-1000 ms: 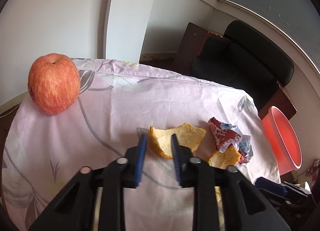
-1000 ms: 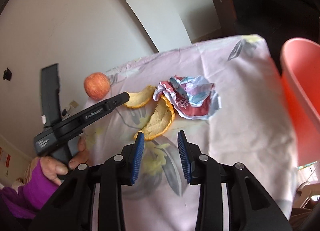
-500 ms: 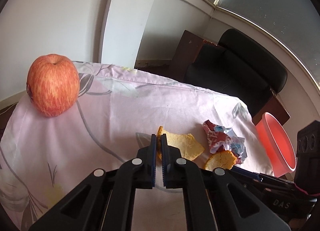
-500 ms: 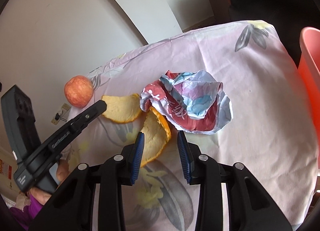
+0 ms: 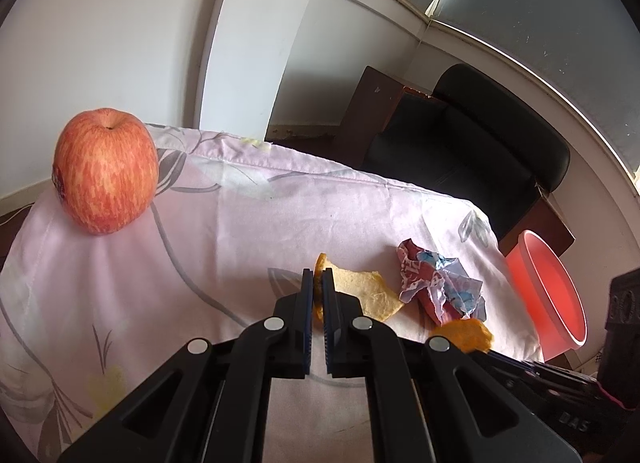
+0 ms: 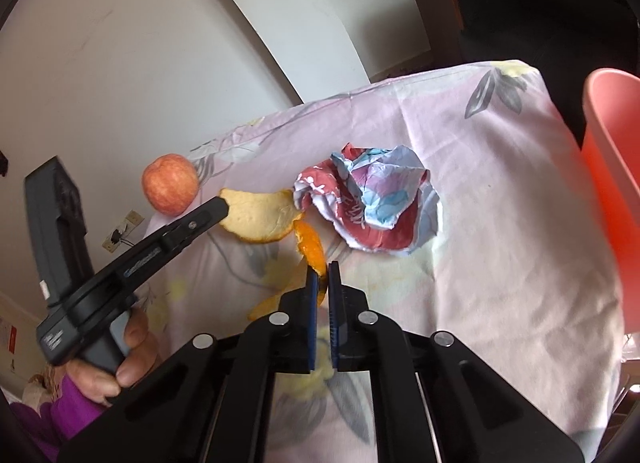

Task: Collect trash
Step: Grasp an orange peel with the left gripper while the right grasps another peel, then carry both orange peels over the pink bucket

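My left gripper [image 5: 317,277] is shut on one orange peel [image 5: 366,289], pale inside up, just above the pink floral cloth [image 5: 240,223]; the same peel shows in the right wrist view [image 6: 260,215], pinched by the left gripper [image 6: 222,207]. My right gripper [image 6: 323,269] is shut on a second orange peel [image 6: 310,247], which stands on edge; it also shows in the left wrist view [image 5: 464,335]. A crumpled red, white and blue wrapper [image 6: 372,203] lies on the cloth just beyond both peels, also in the left wrist view [image 5: 438,287].
A red apple [image 5: 104,175] sits at the cloth's far left corner, small in the right wrist view [image 6: 170,183]. A pink bin [image 5: 548,295] stands off the table's right edge, near in the right wrist view [image 6: 616,151]. A black armchair [image 5: 460,151] is behind.
Both grippers have shut: the left closed on the first peel and lifted its edge, then the right advanced and closed on the second peel, tipping it on edge.
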